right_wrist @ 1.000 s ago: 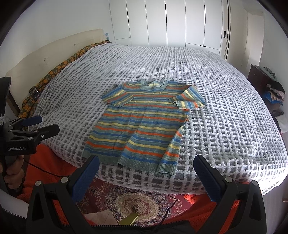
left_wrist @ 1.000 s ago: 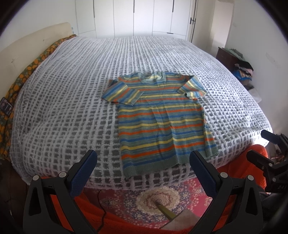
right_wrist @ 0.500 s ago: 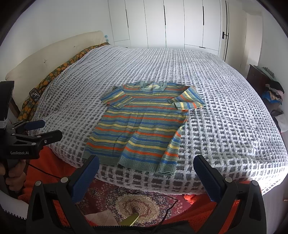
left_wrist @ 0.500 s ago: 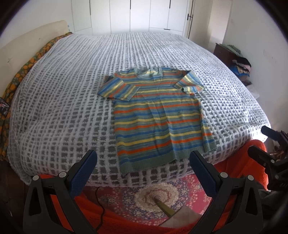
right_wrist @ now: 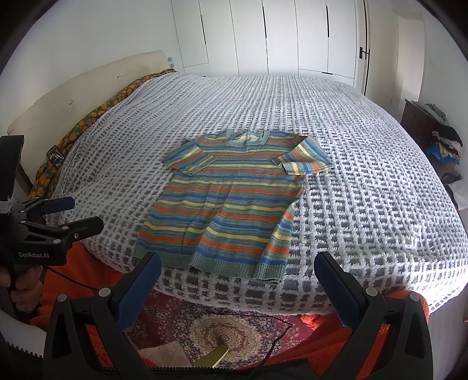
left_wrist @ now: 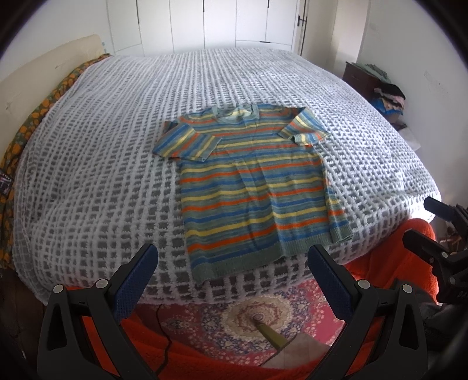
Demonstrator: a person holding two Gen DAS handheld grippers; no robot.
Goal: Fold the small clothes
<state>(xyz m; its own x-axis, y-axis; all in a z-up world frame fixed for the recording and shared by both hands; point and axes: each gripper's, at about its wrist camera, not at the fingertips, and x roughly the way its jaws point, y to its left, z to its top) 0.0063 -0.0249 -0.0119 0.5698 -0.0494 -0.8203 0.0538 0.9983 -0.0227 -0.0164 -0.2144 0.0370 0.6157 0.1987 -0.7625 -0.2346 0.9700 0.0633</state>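
White wardrobe doors (left_wrist: 219, 23) stood behind a wide bed (left_wrist: 102, 152) that was covered with a white and grey knitted blanket (right_wrist: 365, 181). On the blanket lay a small striped sweater (left_wrist: 251, 190), spread flat with its neck toward the wardrobe and its green bottom edge near the front edge of the bed. Both short sleeves were turned out to the sides, and the stripes were blue, orange, yellow and green. At the left side of the bed there was a pale headboard (right_wrist: 87, 81) with an orange flowered cloth (right_wrist: 96, 114) beside it. A dark cabinet (left_wrist: 359, 79) with a pile of clothes (left_wrist: 389, 96) stood at the right wall. Below the bed edge a patterned red rug (left_wrist: 254, 315) was seen on the floor, with orange cloth around it.

The left tongs (left_wrist: 232, 280) were wide open and held nothing; they hung in front of the bed, apart from the sweater. The right tongs (right_wrist: 238, 288) were also wide open and empty, just before the bottom edge of the sweater, not touching it. In the right wrist view the left tongs appeared at the left side, and part of a hand (right_wrist: 25, 288) held their handle.
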